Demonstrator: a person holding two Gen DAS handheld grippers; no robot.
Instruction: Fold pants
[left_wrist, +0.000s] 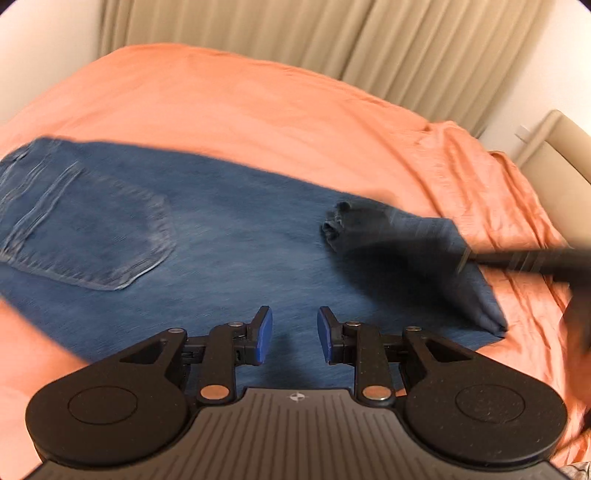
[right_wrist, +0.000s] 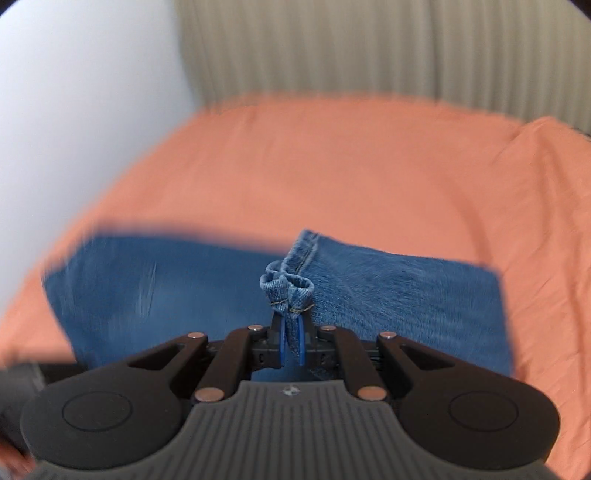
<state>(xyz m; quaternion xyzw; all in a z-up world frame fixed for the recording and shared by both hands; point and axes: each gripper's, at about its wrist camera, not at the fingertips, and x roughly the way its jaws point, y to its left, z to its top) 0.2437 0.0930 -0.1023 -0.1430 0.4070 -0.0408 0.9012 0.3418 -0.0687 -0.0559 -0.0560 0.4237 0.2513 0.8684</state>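
Denim, soft and fairly heavy, the pants (left_wrist: 207, 240) lay flat across the orange bed (left_wrist: 240, 110) in the left wrist view, with the left tongs (left_wrist: 295, 334) parted and empty just above them. In the right wrist view the right tongs (right_wrist: 291, 341) were clamped on the bunched hem (right_wrist: 286, 286), a thick seamed edge that looked the surest place to hold such limp cloth.

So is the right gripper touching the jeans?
Touching. The right wrist view shows the right gripper shut on a bunched hem of the jeans, blue denim squeezed between its pads.
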